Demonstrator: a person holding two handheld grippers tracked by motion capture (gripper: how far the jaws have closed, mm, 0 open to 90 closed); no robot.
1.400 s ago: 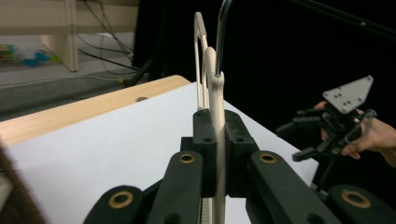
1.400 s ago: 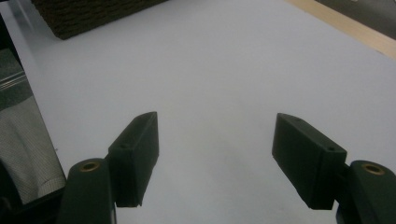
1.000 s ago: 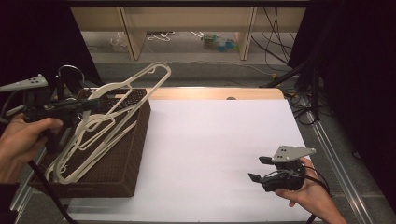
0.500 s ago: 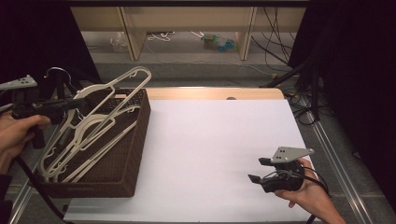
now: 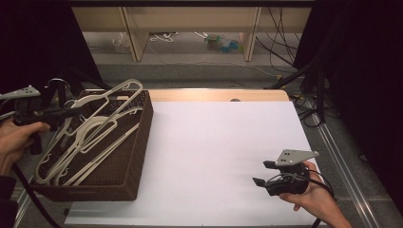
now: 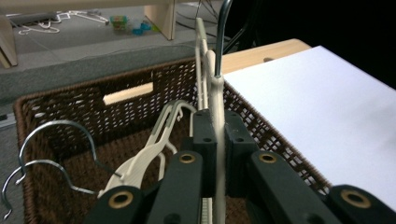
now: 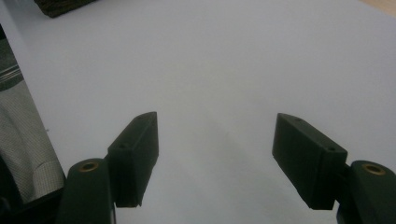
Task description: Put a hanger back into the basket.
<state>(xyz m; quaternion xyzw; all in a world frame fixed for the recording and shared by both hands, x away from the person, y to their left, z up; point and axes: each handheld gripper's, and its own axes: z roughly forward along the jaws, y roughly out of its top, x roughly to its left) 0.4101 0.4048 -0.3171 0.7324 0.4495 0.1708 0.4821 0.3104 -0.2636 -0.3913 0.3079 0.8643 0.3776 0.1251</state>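
A: Since the earlier frames we have drawn the cream plastic hanger with a metal hook (image 5: 102,107) back toward our left and lowered it, so it now sits lower across the dark brown woven wicker basket (image 5: 130,166).

B: Agreed. Our left gripper (image 6: 215,140) is clamped tight on the hanger's neck just below the hook, and the hanger leans over the basket's far end, above the other cream hangers (image 5: 76,152) piled inside.

A: And our right gripper (image 5: 266,176) has not shifted; its jaws stand apart with nothing between them, low over the white table surface (image 5: 214,142), well apart from the basket.

B: What could go wrong from here, in our judgement?

A: Snagging, mostly. The held hanger's arms overlap the pile, and the loose steel hooks (image 6: 51,154) in the basket could catch it, so if we lift we may drag a second hanger out.

B: We also grip a narrow neck, so the hanger could swing or twist in the jaws if an arm knocks the basket rim.

A: Then the light basket might slide on the table, since our right gripper is too far off to steady it
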